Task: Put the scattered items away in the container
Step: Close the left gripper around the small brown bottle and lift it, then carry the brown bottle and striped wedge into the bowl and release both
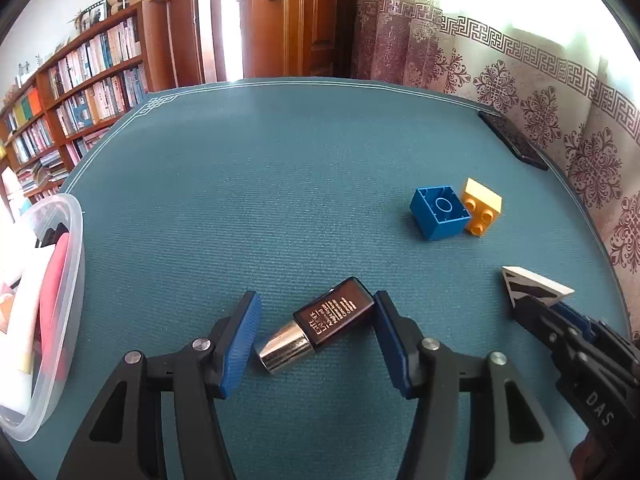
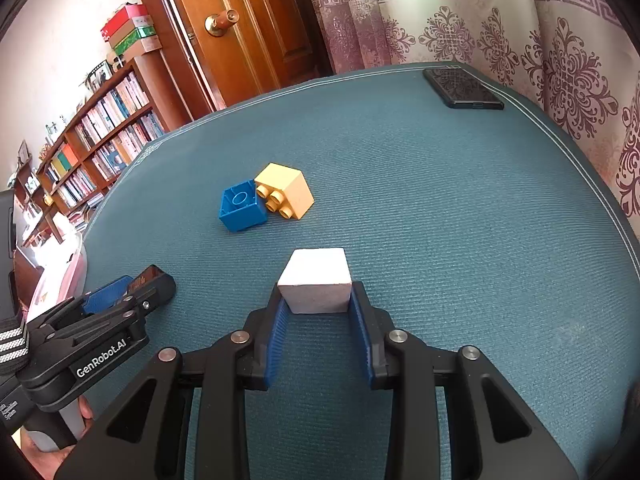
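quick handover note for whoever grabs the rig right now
Left gripper: jaws open around the brown bottle, which lies on the table, not yet gripped.
Right gripper: jaws shut on the white cube, low over the blue mat.
Container sits at the left table edge, already holding some items.
Left to do: bin the cube and bottle, then the blue brick and yellow brick, which touch each other. The black phone lies at the far edge.
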Action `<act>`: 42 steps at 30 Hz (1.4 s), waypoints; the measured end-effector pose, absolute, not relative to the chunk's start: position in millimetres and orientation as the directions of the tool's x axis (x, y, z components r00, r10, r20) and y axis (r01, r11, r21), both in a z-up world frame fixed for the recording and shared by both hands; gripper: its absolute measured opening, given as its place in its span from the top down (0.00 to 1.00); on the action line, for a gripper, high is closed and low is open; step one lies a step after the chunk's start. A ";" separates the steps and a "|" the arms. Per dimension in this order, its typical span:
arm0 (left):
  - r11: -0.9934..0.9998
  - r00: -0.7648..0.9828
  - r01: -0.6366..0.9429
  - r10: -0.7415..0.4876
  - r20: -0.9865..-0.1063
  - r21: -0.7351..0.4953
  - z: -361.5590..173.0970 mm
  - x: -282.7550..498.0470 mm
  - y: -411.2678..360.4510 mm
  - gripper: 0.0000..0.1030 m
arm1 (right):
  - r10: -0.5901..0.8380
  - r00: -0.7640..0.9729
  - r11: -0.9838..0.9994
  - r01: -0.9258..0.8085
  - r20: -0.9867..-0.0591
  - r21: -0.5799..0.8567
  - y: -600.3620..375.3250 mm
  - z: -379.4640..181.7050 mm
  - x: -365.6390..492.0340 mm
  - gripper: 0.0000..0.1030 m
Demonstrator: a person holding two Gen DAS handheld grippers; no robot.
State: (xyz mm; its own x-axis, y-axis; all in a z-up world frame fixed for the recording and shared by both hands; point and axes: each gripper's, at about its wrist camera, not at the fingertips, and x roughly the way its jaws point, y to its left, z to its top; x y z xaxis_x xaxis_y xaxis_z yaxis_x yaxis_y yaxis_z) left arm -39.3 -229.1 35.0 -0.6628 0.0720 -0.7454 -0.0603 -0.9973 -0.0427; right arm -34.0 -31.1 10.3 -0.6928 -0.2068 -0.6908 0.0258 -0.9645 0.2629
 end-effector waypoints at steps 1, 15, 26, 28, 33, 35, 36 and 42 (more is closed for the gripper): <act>-0.997 -0.663 -0.061 0.075 -0.745 -0.046 36.0 -37.0 -230.6 0.40 | -0.210 -0.694 -0.963 0.025 -0.689 0.269 -30.3 10.2 -33.6 0.68; -0.990 -0.657 -0.076 0.141 -0.741 -0.121 44.1 -20.6 -250.3 0.19 | -0.224 -0.702 -0.955 0.018 -0.676 0.298 -27.6 10.8 -32.3 0.68; -0.990 -0.651 -0.137 0.113 -0.751 -0.030 33.8 -25.0 -239.8 0.41 | -0.222 -0.702 -0.955 0.018 -0.677 0.295 -28.0 10.9 -31.6 0.68; -0.989 -0.661 -0.145 0.096 -0.744 0.001 32.9 -26.4 -236.4 0.47 | -0.222 -0.703 -0.955 0.018 -0.676 0.295 -27.8 11.1 -31.6 0.68; -0.982 -0.661 -0.189 0.112 -0.742 0.019 34.1 -21.5 -229.6 0.78 | -0.245 -0.714 -0.950 0.042 -0.656 0.309 -29.1 13.8 -30.0 0.68; -0.981 -0.655 -0.194 0.135 -0.744 -0.007 35.2 -18.7 -231.1 0.78 | -0.261 -0.724 -0.947 0.062 -0.639 0.316 -31.3 16.6 -27.9 0.68; -0.981 -0.653 -0.193 0.144 -0.744 -0.021 35.8 -17.5 -232.7 0.78 | -0.268 -0.727 -0.946 0.073 -0.632 0.317 -32.8 17.7 -26.8 0.68; -0.985 -0.669 -0.164 0.152 -0.728 -0.055 47.1 -10.7 -247.6 0.78 | -0.290 -0.723 -0.942 0.101 -0.627 0.319 -42.9 18.7 -23.4 0.68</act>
State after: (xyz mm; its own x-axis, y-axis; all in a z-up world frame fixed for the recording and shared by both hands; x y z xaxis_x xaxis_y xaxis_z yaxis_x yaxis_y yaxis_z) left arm -10.7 -247.6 47.1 -0.6687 0.1521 -0.7278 -0.1644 -0.9849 -0.0548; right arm -23.4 -42.9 18.7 -0.7231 -0.2897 -0.6271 0.1007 -0.9423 0.3192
